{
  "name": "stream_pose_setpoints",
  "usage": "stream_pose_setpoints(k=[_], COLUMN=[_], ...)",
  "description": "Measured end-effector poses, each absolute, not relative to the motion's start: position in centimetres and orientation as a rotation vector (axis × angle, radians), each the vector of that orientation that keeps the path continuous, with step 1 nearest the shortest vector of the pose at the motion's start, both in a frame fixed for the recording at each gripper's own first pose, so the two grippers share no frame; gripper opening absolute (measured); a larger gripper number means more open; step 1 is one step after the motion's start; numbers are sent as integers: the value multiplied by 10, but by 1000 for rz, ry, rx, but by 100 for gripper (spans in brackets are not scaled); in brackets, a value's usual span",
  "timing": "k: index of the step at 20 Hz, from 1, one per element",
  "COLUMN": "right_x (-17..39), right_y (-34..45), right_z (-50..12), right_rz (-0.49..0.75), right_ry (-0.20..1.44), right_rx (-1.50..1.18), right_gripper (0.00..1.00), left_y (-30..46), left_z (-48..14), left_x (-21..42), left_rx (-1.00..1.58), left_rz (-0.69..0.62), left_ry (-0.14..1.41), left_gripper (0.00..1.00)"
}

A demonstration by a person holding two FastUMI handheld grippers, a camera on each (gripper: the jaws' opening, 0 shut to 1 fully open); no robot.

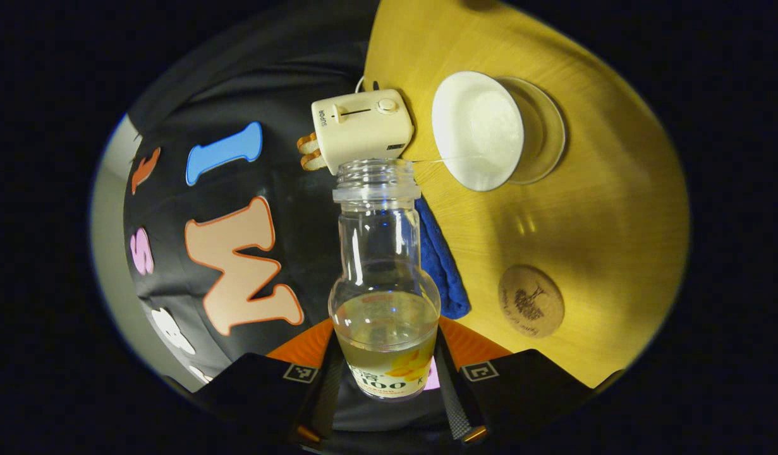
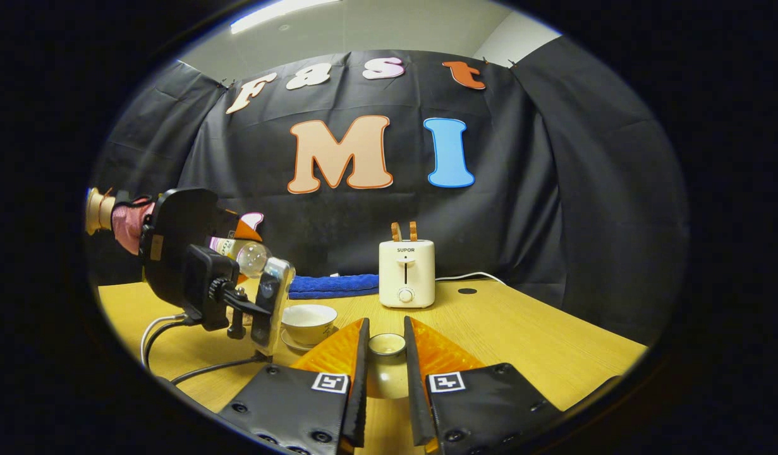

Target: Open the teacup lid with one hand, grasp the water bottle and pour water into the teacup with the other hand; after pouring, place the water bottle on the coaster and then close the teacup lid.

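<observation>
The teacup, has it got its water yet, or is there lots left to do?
Partly done. The lid is off, pinched in the right hand-held gripper, and the teacup sits open on its saucer. The left hand-held gripper holds the water bottle, uncapped and tipped toward the cup; I cannot see water flowing. Still left: finish pouring, stand the bottle on the empty coaster, and put the lid back.

Teacup [image 2: 309, 321] on saucer [image 2: 292, 342] on table [image 2: 521, 335], left of and nearer than toaster [image 2: 406, 273]. Folded cloth [image 2: 334, 285] behind teacup, left of toaster, along table's back edge. Coaster [image 1: 531, 301] flat on table, well apart from teacup. Bread slices [image 2: 404, 230] in toaster slots.
</observation>
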State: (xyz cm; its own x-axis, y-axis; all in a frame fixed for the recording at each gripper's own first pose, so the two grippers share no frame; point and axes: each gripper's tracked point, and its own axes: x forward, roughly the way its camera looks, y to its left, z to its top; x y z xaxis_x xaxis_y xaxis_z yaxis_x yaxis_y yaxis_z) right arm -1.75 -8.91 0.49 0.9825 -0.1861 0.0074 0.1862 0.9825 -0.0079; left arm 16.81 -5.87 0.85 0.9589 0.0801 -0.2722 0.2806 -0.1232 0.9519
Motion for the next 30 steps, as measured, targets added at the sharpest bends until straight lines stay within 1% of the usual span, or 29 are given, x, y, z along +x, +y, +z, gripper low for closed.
stream_pose_setpoints(k=[1,2,5,7,8,12,14,15,16,20,23,30], right_x=[-18,-18,-17,-17,-18,-17,-17,-17,-17,-17,-15,-16], right_y=[-89,-90,-90,-89,-89,-90,-90,-89,-89,-90,-90,-91], right_z=[5,5,5,5,5,5,4,5,5,4,5,5], right_rz=[-187,-187,-187,-187,-187,-187,-187,-187,-187,-187,-188,-190], right_ry=[-6,-6,-5,-4,-5,-3,-4,-4,-3,-3,-3,-2], right_rx=[-9,-9,-9,-9,-9,-9,-9,-9,-9,-9,-9,-10], right_gripper=[31,31,31,31,31,31,31,31,31,31,31,31], left_y=[-59,-58,-53,-45,-42,-32,-26,-24,-20,-9,-2,-20], left_z=[-1,-10,-23,-25,-24,-17,-10,-8,-7,1,0,-19], left_x=[165,163,157,152,152,150,151,151,150,155,161,180], left_rx=[1603,1517,1261,1071,988,687,548,475,394,106,-10,-38], left_rz=[-187,-198,-183,-165,-150,-118,-101,-96,-97,-105,-107,-166], left_ry=[287,303,314,317,312,279,252,246,230,192,173,211], left_gripper=[66,69,64,69,66,66,66,68,66,66,66,66])
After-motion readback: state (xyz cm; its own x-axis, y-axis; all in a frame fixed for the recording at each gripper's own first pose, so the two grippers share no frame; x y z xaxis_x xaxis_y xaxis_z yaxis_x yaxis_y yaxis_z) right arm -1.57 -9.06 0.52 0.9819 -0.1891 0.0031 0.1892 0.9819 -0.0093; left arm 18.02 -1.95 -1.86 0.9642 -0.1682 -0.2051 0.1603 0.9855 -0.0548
